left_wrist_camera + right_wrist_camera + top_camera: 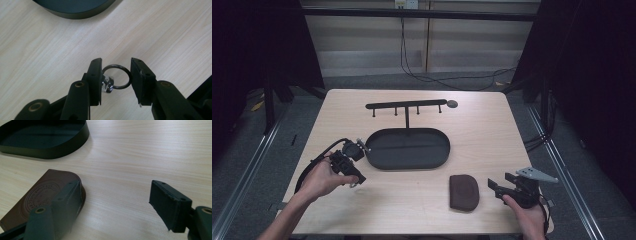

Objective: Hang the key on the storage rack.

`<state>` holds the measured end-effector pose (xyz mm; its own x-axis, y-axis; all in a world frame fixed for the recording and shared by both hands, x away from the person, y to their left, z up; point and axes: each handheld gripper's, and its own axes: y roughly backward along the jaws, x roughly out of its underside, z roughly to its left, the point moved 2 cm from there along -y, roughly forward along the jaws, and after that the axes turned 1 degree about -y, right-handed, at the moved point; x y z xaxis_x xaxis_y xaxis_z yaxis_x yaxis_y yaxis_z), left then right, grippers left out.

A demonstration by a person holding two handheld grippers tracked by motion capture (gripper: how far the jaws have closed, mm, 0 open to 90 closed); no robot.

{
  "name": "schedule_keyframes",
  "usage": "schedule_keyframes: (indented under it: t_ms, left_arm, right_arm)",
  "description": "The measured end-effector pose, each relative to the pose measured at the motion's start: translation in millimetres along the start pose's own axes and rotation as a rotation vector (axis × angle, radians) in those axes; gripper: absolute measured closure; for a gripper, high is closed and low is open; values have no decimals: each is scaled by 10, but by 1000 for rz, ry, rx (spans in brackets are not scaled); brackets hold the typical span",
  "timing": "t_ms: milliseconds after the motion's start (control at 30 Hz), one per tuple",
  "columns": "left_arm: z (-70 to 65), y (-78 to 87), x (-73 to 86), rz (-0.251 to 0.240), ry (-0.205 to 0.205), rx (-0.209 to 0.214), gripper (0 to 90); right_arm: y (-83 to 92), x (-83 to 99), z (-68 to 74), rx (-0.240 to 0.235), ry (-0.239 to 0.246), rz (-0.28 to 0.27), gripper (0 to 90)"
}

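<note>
Gripping a dark metal key ring (pixel 117 76) with a small silver nut-like fitting on it, the left gripper (pixel 355 167) is held just above the desk (pixel 482 125) near its left edge, close beside the left end of the oval black tray (pixel 408 148); in the left gripper view the ring is seen pinched between the two black jaws, which are closed on it, over bare wood. Behind the tray, toward the far edge, a black hook rack (pixel 406 105) is seen standing on a thin post. Near the front edge, right of centre, a brown leather pouch (pixel 463 192) is seen lying flat. Just right of it, near the front right corner, the right gripper (pixel 498 187) is held with its jaws spread open and nothing between them.
</note>
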<state>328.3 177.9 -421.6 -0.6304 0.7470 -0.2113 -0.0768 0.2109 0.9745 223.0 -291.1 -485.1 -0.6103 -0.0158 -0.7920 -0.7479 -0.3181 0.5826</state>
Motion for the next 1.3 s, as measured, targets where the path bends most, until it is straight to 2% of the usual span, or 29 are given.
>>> schedule_keyframes:
  t_ms: [167, 300, 400, 433, 600, 833, 900, 1000, 1033, 1100, 1133, 1300]
  left_arm:
    - [13, 51, -12, -2, 7, -13, 630]
    - [18, 117, -36, 3, -8, -19, 630]
    - [19, 141, -46, 2, -3, -30, 630]
    - [22, 155, -54, 15, -11, -31, 630]
    - [13, 187, -82, 14, -13, -39, 630]
    - [19, 314, -149, 3, -16, -46, 630]
    - [29, 334, -158, 16, -29, -46, 630]
    - [38, 375, -187, -1, -12, -53, 630]
    - [53, 394, -195, 10, -22, -56, 630]
    - [65, 418, -211, -20, 4, -49, 630]
    - [78, 428, -218, -12, -5, -47, 630]
    - [94, 495, -278, -23, 8, -53, 630]
  right_arm:
    - [-1, 0, -1, -2, -1, 0, 252]
    - [3, 0, -2, -1, -3, 0, 252]
    - [1, 1, 0, -2, -3, 1, 252]
    - [1, 0, -1, -5, -3, 2, 252]
    - [0, 0, -4, -4, -3, 2, 252]
    - [1, 1, -5, -4, -3, 2, 252]
    - [0, 1, -4, -4, -3, 2, 252]
    - [2, 1, -2, -4, -4, 2, 252]
    - [2, 1, -3, -4, -4, 2, 252]
    - [2, 1, -4, -4, -5, 2, 252]
    - [1, 1, -5, -5, -3, 2, 252]
    - [2, 0, -2, -7, -4, 1, 251]
